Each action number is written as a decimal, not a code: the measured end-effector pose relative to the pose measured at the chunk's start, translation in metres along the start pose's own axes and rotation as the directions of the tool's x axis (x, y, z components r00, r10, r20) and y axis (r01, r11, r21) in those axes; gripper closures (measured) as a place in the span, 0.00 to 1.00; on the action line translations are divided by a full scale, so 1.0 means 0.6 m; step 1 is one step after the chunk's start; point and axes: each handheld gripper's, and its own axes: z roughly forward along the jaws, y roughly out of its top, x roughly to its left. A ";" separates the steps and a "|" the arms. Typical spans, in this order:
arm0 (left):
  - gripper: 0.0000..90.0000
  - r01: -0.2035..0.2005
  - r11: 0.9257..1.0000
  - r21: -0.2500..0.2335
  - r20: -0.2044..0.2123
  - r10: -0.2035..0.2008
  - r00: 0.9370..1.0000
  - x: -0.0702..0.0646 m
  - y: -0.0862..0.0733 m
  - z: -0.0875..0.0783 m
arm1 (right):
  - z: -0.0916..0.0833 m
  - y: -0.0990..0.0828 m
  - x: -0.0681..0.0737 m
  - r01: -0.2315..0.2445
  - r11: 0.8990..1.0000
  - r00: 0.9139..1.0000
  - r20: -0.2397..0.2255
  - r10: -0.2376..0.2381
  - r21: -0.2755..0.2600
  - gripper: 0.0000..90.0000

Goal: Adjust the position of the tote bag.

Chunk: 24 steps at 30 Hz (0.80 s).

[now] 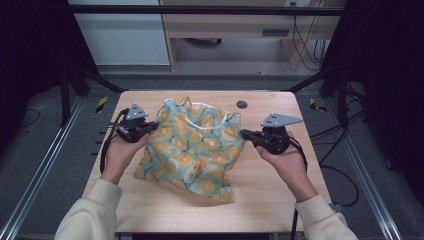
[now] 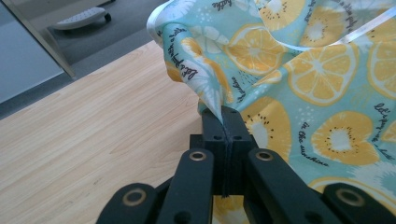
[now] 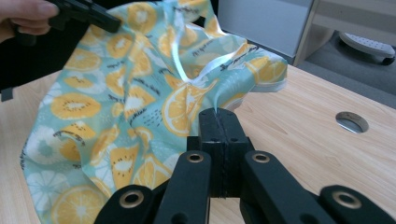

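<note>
Pale wood table (image 1: 260, 200) under a black frame, grey floor and a cabinet beyond it, and right in the middle sits a teal cloth bag (image 1: 192, 150) printed with orange and kiwi slices. Both hands are on it! The left gripper (image 1: 150, 126) has its jaws pressed together on the bag's left upper edge, a fold of fabric pinched tight between them and lifted off the wood. Over on the right, the right gripper (image 1: 246, 133) has its jaws clamped on the bag's right edge, close to the pale ribbon handle (image 3: 180, 56). The bag's upper part is raised between the two, its lower end trailing on the table toward the near side. A round hole (image 1: 241, 104) sits in the tabletop just past the bag.
</note>
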 end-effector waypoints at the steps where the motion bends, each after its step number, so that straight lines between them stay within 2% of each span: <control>1: 1.00 0.004 1.000 -0.002 0.000 -0.004 1.000 0.002 -0.002 -0.003 | -0.001 -0.001 -0.001 0.002 1.000 1.000 0.005 -0.002 0.002 1.00; 9: 1.00 0.023 1.000 -0.015 -0.006 -0.023 1.000 0.016 -0.008 -0.019 | -0.004 -0.002 -0.006 -0.001 1.000 1.000 0.020 0.001 0.008 1.00; 19: 1.00 0.021 0.999 -0.024 -0.012 -0.021 1.000 0.014 -0.004 -0.030 | -0.006 0.001 -0.012 -0.012 1.000 0.999 0.040 0.012 -0.005 1.00; 23: 1.00 0.036 0.999 -0.034 -0.028 -0.037 0.999 0.009 -0.005 -0.039 | -0.008 0.003 -0.013 -0.016 1.000 0.999 0.037 0.017 -0.018 1.00; 24: 1.00 0.023 0.999 -0.028 -0.031 -0.024 0.999 0.005 -0.006 -0.043 | -0.011 0.005 -0.012 -0.020 0.999 0.999 0.034 0.021 -0.029 1.00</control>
